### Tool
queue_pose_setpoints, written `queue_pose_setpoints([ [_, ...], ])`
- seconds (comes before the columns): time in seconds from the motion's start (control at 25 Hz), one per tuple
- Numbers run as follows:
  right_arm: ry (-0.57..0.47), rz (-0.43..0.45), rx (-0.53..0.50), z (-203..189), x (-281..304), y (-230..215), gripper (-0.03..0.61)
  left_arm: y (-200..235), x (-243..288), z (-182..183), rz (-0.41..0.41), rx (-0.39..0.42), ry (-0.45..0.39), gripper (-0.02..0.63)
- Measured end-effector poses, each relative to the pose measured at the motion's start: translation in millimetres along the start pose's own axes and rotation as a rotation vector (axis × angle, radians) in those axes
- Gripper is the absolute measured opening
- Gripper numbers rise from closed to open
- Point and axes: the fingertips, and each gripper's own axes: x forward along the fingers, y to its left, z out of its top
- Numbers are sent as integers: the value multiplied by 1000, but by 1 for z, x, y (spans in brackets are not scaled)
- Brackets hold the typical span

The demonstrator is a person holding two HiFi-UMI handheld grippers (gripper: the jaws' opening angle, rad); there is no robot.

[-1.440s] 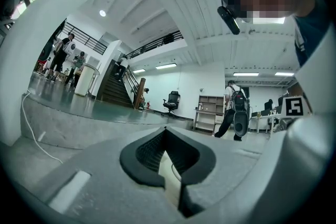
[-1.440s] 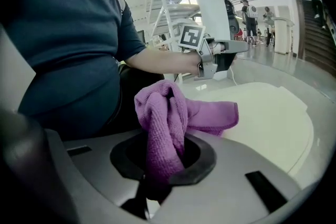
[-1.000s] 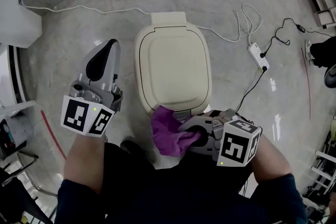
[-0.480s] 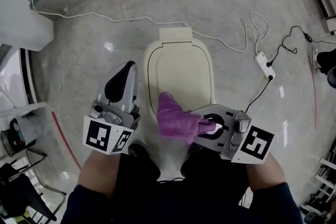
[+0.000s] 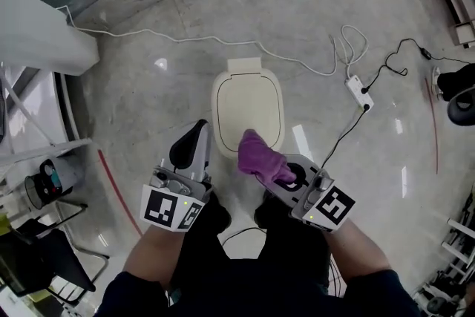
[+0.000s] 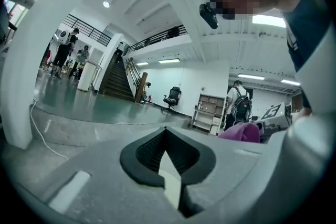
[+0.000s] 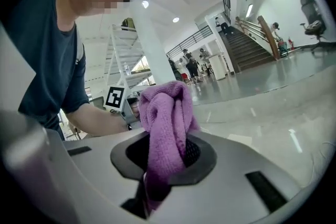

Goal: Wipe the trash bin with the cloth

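R gripper [image 5: 288,176] pinching purple cloth [image 5: 260,154] over bin [image 5: 245,102] lid's near edge, prob. ready to wipe. L gripper [image 5: 194,141] pressed together, empty, beside bin.

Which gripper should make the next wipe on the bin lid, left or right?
Right, likely. The right gripper is shut on the purple cloth, near the front edge of the trash bin lid. The left gripper is shut and empty.
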Motion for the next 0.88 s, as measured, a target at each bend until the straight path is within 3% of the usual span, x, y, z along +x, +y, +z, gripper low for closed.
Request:
queue_pose_setpoints([
  [0.28, 21, -201, 44, 64, -30, 54, 67, -57, -47, 104, -5, -12, 46, -2],
  [0.48, 24, -288, 72, 129, -77, 95, 67, -114, -81, 180, -27, -37, 74, -2],
  [0.68, 8, -318, 42, 205, -116, 134, 67, -169, -110, 249, -89, -18, 101, -2],
  [0.88, -40, -306, 4, 275, -138, 170, 67, -213, -130, 315, -144, 21, 75, -2],
])
